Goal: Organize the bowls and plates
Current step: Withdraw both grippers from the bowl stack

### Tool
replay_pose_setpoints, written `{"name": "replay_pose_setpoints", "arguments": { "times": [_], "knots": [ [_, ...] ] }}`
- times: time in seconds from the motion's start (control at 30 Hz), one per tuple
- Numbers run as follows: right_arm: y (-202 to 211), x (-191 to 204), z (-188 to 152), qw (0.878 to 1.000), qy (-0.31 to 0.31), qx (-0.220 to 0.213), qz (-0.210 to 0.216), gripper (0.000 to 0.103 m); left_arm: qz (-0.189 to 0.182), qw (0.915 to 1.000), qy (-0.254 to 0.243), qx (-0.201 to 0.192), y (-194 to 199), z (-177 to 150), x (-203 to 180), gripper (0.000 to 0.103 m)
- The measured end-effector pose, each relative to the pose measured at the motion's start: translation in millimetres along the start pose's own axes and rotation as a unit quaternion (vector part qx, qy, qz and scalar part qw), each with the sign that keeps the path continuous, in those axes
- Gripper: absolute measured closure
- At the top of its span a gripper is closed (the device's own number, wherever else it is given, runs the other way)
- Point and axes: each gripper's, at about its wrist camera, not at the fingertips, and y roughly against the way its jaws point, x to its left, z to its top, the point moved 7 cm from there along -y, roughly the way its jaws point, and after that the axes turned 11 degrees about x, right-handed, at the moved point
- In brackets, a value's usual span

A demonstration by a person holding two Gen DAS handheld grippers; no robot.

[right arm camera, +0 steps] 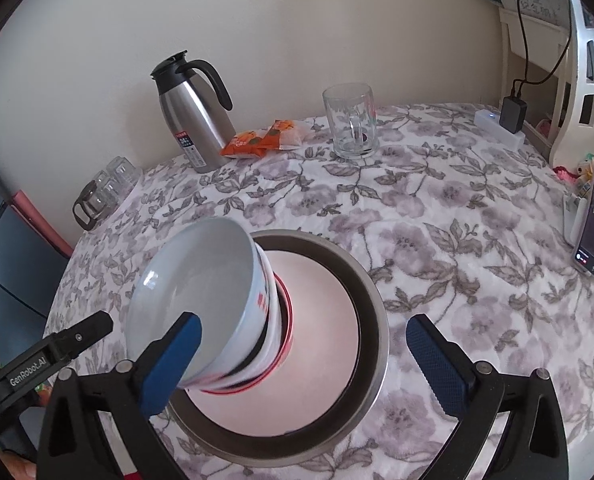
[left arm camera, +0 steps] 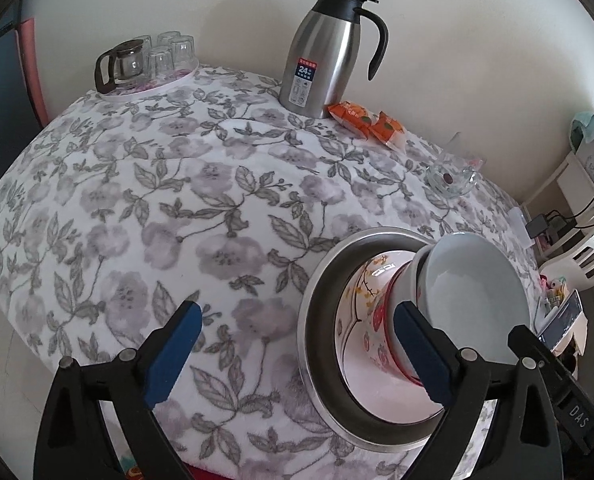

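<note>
i count one metal-rimmed plate (right arm camera: 371,280) lying flat on the bench (left arm camera: 137,208), and on its pale centre one stack of bowls (right arm camera: 233,320). the top one is a light blue bowl (left arm camera: 473,280); under it i make out a red-rimmed bowl (left arm camera: 381,336) with strawberry prints and a flowered one below, though i cannot tell the exact number in the stack. further back stand one steel thermos jug (left arm camera: 321,56), one glass mug (right arm camera: 351,126), one tray (left arm camera: 153,84) with a glass teapot and about four upturned glasses, and some orange snack packets (left arm camera: 369,120).

my left tongs (left arm camera: 297,356) are spread wide with nothing between the pads; the stack sits just beyond the right-hand finger (left arm camera: 417,352), beside the tongs rather than inside them. my right tongs (right arm camera: 309,360) also gape empty: the blue bowl's rim shows behind the left-hand finger (right arm camera: 173,364), and the plate's bare centre lies in the gap.
</note>
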Motion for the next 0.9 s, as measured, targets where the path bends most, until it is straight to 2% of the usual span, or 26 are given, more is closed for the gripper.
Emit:
{"name": "replay_pose_setpoints", "arguments": {
  "times": [0.23, 0.5, 0.77, 0.9],
  "knots": [
    [8.9, -0.4, -12.2, 1.0, 0.004, -0.012, 0.011, 0.0, 0.01, 0.9999, -0.01, -0.004, 4.2, -12.9, 1.8, 0.006],
    [16.2, 3.6, -26.2, 0.999, 0.025, -0.022, 0.003, 0.0, 0.009, 0.9999, -0.014, -0.004, 8.5, -22.8, 3.3, 0.006],
    [9.5, 1.6, -38.6, 0.999, 0.039, -0.008, -0.018, 0.0, 0.067, 0.9975, -0.023, 0.001, 8.6, -34.9, 5.2, 0.006],
    [4.1, -0.6, -45.5, 0.999, 0.044, 0.003, -0.025, 0.0, 0.078, 0.9963, -0.031, 0.022, 1.9, -44.5, 5.8, 0.006]
  ]
}}
